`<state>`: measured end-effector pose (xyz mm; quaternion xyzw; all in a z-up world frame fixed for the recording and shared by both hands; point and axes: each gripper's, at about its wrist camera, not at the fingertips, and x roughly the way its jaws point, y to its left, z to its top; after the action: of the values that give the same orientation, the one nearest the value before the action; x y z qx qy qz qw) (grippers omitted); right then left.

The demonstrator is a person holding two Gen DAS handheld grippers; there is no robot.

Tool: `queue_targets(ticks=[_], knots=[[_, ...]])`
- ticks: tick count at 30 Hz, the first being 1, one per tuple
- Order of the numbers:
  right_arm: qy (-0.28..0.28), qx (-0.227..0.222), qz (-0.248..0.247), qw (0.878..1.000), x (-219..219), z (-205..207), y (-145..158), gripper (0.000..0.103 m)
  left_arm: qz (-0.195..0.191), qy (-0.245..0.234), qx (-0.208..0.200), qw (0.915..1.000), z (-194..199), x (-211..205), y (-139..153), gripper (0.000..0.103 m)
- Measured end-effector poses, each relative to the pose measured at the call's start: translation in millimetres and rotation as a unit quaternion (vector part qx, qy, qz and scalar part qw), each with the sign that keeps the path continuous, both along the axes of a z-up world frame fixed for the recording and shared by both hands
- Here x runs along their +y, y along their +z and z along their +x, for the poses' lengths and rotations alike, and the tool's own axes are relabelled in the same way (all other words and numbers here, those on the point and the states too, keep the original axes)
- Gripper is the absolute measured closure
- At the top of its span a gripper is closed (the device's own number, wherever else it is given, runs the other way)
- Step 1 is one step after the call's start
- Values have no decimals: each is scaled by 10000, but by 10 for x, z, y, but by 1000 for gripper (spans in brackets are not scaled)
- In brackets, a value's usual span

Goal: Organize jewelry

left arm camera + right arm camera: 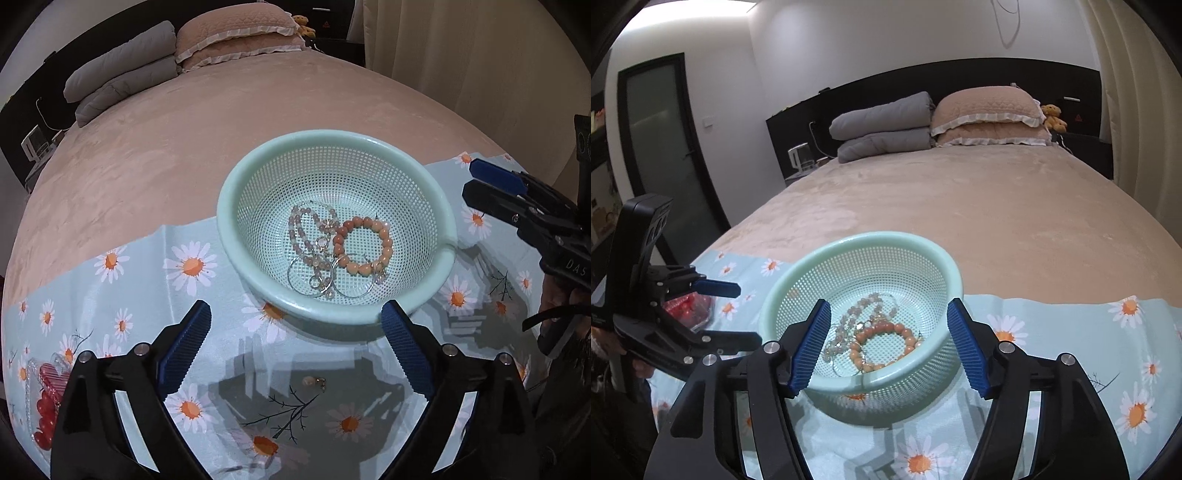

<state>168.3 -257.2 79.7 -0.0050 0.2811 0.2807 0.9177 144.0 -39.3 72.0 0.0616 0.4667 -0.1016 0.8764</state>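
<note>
Both grippers, left [295, 325] and right [886, 328], hang with jaws wide and empty over the mint basket [236, 192] at frame centre. A small earring [314, 382] low on the daisy cloth [110, 288] could be pushed into a fold.

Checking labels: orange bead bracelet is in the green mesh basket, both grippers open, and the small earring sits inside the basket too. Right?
Not quite. The small earring lies outside the green mesh basket, on the daisy cloth between the left gripper's fingers, as the left wrist view shows. The orange bead bracelet is in the basket; right gripper is open too.

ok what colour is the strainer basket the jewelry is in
Pale mint green basket, with a fine mesh of small holes; it shows best in the left wrist view.
</note>
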Motion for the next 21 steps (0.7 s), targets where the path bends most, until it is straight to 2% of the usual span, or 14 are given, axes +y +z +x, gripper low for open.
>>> queue_targets(ticks=[6, 11, 12, 14, 15, 20, 21], knots=[[-157, 28, -136, 9998, 7, -22, -12, 20, -25, 1, 371, 9993, -161, 68, -338, 12], [-219, 63, -267, 9994, 11, -90, -15, 18, -23, -38, 649, 9979, -257, 57, -574, 20], [-232, 83, -305, 9992, 14, -104, -19, 17, -12, -43, 685, 9976, -259, 52, -609, 24], [-263, 133, -386, 9988, 20, -120, -34, 17, -24, -139, 765, 9970, -264, 27, -676, 37], [-284, 151, -429, 9986, 26, -141, -42, 17, -34, -197, 807, 9965, -266, 12, -706, 50], [-311, 197, -612, 9974, 29, -192, -65, 17, 47, -389, 787, 9961, -301, -61, -796, 54], [-287, 186, -633, 9974, 31, -204, -64, 17, 47, -414, 767, 9962, -304, -61, -801, 57]])
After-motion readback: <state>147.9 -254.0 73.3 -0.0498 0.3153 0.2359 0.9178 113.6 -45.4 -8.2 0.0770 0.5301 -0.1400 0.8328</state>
